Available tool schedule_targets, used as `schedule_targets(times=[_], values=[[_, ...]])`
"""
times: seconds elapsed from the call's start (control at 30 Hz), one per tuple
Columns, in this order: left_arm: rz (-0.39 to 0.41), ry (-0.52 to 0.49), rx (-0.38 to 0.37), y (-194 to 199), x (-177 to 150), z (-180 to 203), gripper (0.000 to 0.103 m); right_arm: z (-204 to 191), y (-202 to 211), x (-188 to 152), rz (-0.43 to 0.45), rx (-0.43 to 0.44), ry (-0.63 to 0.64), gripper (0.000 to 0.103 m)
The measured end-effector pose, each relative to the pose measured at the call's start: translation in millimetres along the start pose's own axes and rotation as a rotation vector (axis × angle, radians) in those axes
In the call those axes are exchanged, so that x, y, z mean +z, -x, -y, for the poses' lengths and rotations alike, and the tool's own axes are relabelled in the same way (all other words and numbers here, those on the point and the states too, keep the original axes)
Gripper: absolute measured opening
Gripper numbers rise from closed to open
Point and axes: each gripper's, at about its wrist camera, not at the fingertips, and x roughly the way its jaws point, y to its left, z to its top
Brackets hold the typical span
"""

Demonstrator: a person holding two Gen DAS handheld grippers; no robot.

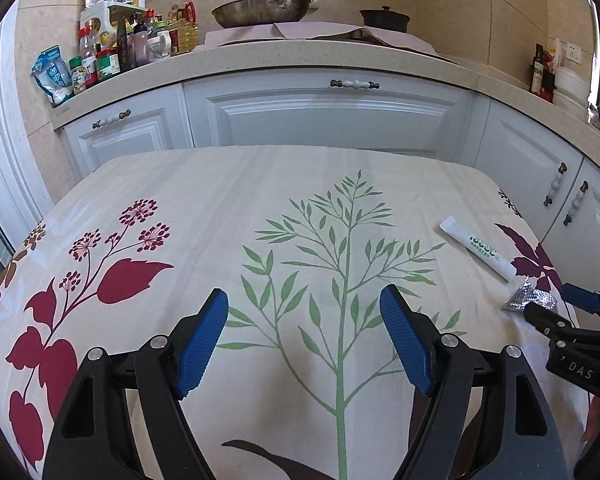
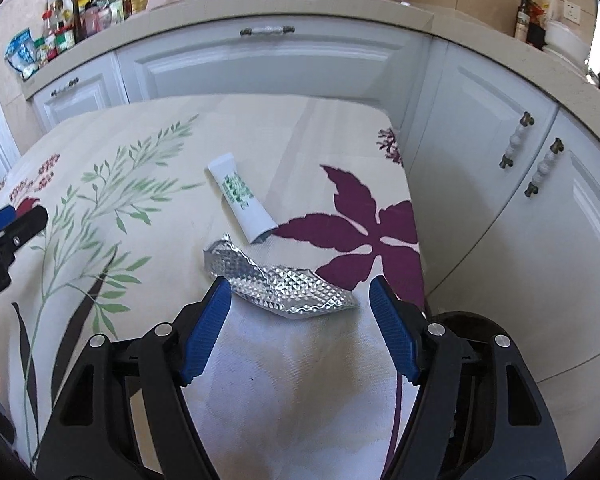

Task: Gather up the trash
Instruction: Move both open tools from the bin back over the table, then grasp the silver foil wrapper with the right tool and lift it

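Left wrist view: the left gripper (image 1: 304, 320) is hovering over a table (image 1: 260, 184) covered in a leaf-and-flower print cloth, its blue-padded jaws spread wide and holding nothing. Off to the right, a white tube (image 1: 478, 249) with green lettering is lying flat on the cloth, and a crumpled silver foil wrapper (image 1: 529, 300) is sitting just beside the tube's near end. The right gripper (image 1: 556, 308) is reaching in from the right edge, its fingers touching or nearly touching the foil; from here it cannot be told how far apart they stand. Behind the table, white cabinets (image 1: 324, 116) are carrying a counter with a wok (image 1: 262, 10) and a cluster of condiment bottles (image 1: 132, 36).

Right wrist view: the right gripper (image 2: 300, 300) is poised with jaws wide apart, straddling the silver foil wrapper (image 2: 284, 284), which is lying between the blue pads; the left pad is touching or nearly touching its edge, the right pad standing clear, nothing clamped. The white tube (image 2: 242, 200) is resting just beyond the foil, near the table's right edge. The left gripper (image 2: 12, 224) is showing at the far left.
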Motion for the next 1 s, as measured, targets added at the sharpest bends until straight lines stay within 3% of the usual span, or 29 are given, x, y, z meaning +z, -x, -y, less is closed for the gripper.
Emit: schedule_targets(times=[0.13,0.23,0.37,0.47,0.6,0.7,1.0], values=[[-0.007,0.002,-0.002,-3,0,1,0.076,1,-4,1,-0.014,0.014,0.004,0.070],[-0.015,-0.001,-0.006,-5,0,3,0.076,2,-8,1,-0.031,0.027,0.011,0.063],[-0.019,-0.005,-0.010,-6,-1,6,0.076,3,-5,1,-0.030,0.034,0.021,0.038],[-0.023,-0.006,-0.012,-7,-2,7,0.076,4,-2,0,-0.034,0.046,0.027,0.029],[-0.025,-0.009,-0.014,-7,-3,8,0.076,3,2,-3,-0.038,0.064,0.033,0.029],[-0.027,-0.010,-0.015,-8,-3,9,0.076,3,4,-3,-0.027,0.049,0.033,0.047],[-0.020,0.003,0.003,-8,0,1,0.076,0,-8,4,-0.035,0.082,0.041,0.047]])
